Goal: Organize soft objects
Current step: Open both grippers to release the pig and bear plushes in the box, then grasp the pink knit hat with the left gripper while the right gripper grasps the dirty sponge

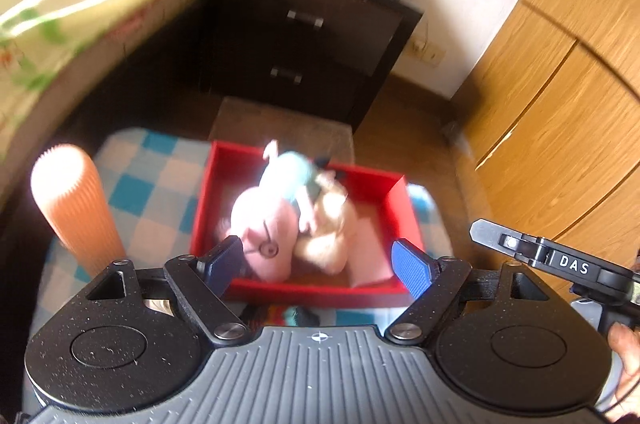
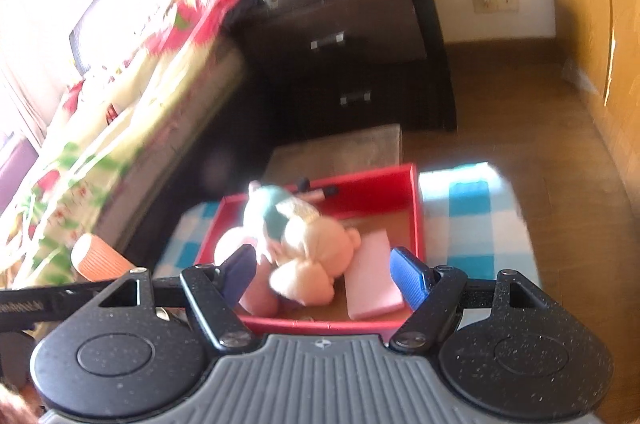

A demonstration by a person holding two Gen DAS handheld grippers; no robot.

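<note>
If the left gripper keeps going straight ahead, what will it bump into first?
Probably the pink pig toy lying in the red box. It sits right ahead between the left gripper's open jaws, though blur makes depth uncertain.

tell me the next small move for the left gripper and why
Probably swing the left gripper toward the orange ribbed roll standing on the checkered mat. It is outside the red box, which already holds the plush toys and pink sponge, and both grippers look empty.
</note>
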